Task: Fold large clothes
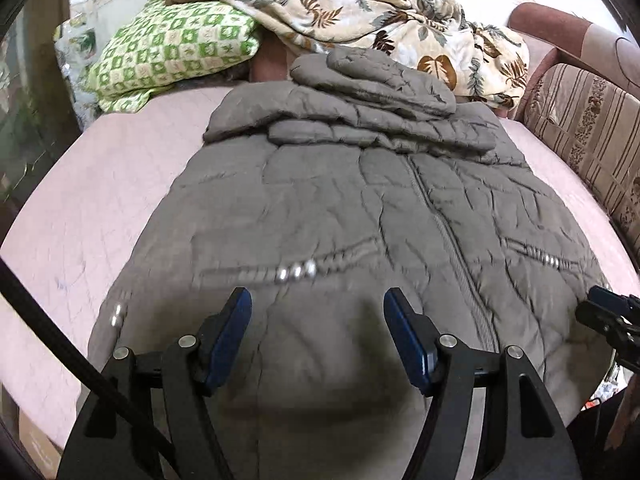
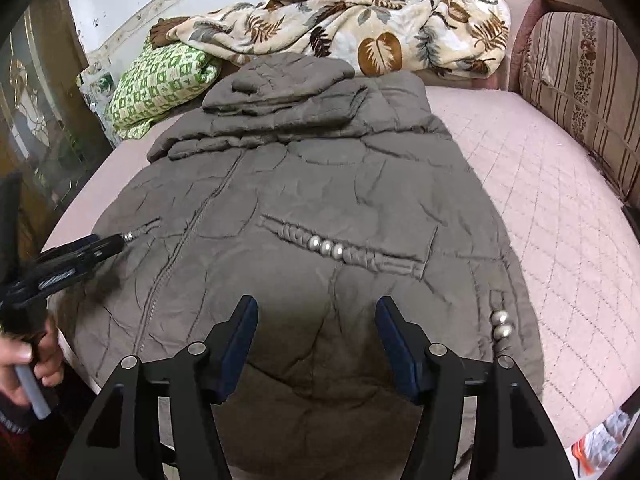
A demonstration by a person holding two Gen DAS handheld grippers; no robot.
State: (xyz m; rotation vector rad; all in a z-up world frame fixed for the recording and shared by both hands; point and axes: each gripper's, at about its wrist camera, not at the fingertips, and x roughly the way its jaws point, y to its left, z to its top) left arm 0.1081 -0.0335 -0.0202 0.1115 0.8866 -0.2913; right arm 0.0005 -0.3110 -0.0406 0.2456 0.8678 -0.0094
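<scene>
Both the left gripper (image 1: 317, 312) and right gripper (image 2: 316, 318) gape above the puffy, quilted grey jacket (image 1: 360, 208).

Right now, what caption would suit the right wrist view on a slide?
Open right gripper poised over the hem of a grey quilted puffer jacket spread on a pink quilted bed cover.

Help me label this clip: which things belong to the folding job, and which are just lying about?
Job:
grey padded jacket
left tool, open
right tool, open

Lying about:
leaf-print blanket
green checked cloth
striped cushion
pink quilted bedcover, under the jacket
</scene>
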